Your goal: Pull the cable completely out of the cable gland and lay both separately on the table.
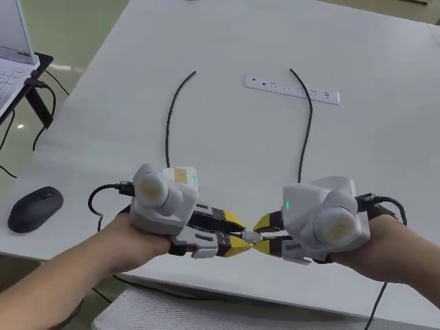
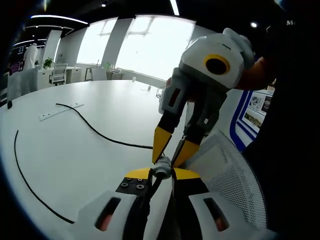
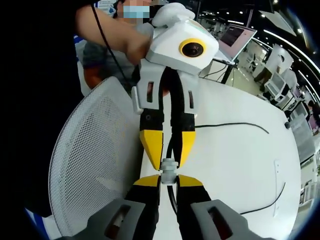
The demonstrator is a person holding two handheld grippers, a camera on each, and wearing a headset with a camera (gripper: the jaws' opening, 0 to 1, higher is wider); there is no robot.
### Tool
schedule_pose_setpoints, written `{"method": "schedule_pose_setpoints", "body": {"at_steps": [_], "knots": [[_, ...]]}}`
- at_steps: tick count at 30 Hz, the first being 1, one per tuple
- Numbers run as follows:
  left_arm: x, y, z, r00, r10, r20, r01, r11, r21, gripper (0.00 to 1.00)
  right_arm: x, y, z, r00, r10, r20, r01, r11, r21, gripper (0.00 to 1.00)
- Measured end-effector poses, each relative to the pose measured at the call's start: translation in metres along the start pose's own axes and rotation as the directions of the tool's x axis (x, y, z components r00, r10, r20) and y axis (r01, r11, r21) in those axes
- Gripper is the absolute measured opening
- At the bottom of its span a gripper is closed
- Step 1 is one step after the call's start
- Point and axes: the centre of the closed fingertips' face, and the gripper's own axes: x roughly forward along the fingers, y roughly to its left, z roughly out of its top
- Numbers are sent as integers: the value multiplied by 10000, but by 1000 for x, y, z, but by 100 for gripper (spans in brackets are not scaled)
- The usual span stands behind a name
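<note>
A small grey cable gland [image 1: 249,237] hangs just above the table's front edge, threaded on a thin black cable [image 1: 167,130]. My left gripper [image 1: 240,239] and right gripper [image 1: 260,240] meet tip to tip, each shut on one end of the gland. In the left gripper view the gland [image 2: 161,167] sits at my left gripper's [image 2: 161,174] yellow tips, and the right gripper [image 2: 167,156] pinches it from above. The right gripper view shows the gland [image 3: 169,171] between the right gripper [image 3: 169,181] and the left gripper [image 3: 169,162], with cable running back between both pairs of jaws.
The cable's two long runs lie across the white table [image 1: 234,151], the right run [image 1: 306,130] passing a white power strip [image 1: 292,89]. A black mouse [image 1: 34,208] and a laptop [image 1: 10,62] are at the left. A mesh chair [image 3: 95,165] stands below the front edge.
</note>
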Motion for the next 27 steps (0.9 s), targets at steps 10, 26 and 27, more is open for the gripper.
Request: {"method": "schedule_pose_setpoints", "body": {"at_steps": [10,26,27], "knots": [[1,1,-1,9999,-134,-39,135,9995,270,16,1,-1,-2,10000,11,-36,-12,9999,-137,7],[0,2,-8,9986,-52,-528,175,9719,2348,16,6,-9,0,9806,1867,604,-1942,9674,1623,18],[0,2,-8,9989,-40,-476,155,9699,2432,16,5,-8,-1,9749,2126,667,-2216,9569,1878,17]]}}
